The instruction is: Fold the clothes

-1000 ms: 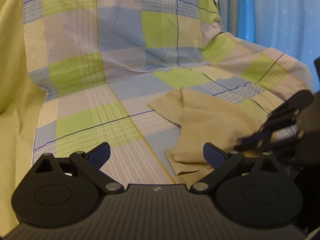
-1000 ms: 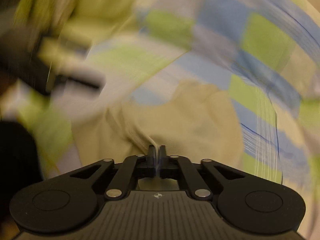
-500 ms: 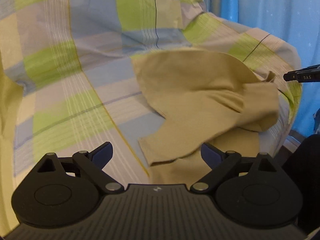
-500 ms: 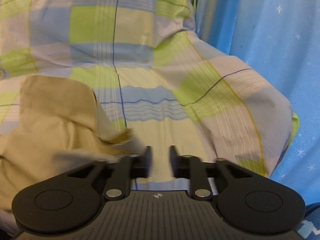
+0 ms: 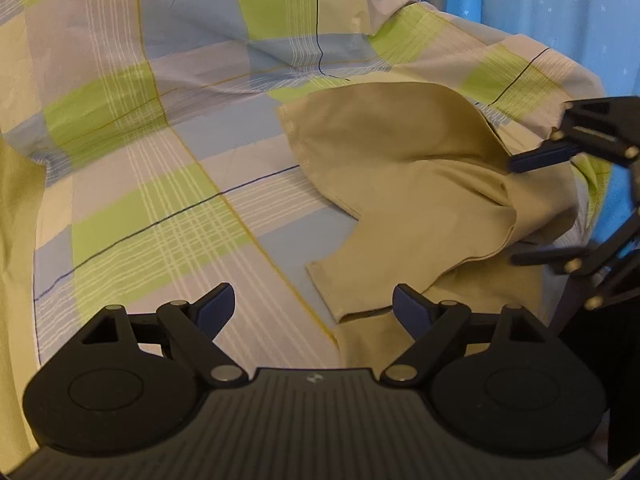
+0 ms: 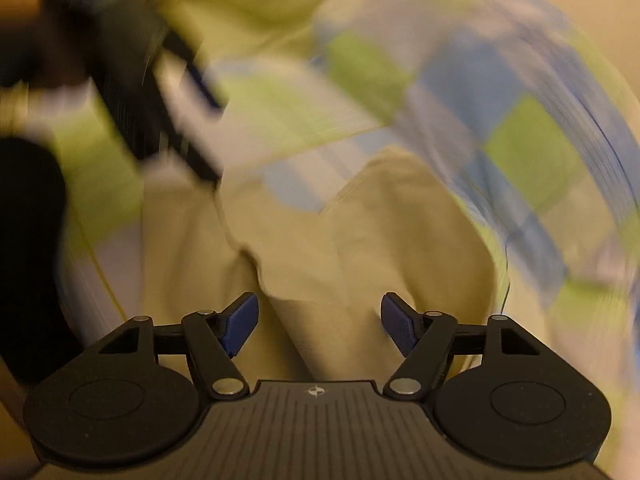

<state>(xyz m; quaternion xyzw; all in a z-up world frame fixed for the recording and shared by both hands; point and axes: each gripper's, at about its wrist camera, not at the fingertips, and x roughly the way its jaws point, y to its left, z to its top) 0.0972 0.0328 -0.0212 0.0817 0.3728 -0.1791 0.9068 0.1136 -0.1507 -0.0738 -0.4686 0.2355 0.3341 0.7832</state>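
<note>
Both grippers' fingers are sitting apart, gripping nothing. Shirt [image 5: 420, 184] is lying half-folded on checked sheet [image 5: 160, 200], right gripper [image 6: 319, 318] hovering over it. Risk: loose top flap is slipping open when regrasped.

The garment [image 5: 404, 184] lies on the checked sheet [image 5: 160, 184], ahead and right of your left gripper [image 5: 313, 307]. Your right gripper [image 5: 528, 208] sits at the garment's right edge. Curtain [image 5: 560, 0] stands behind, to the right. In the right wrist view, the garment lies directly ahead.
</note>
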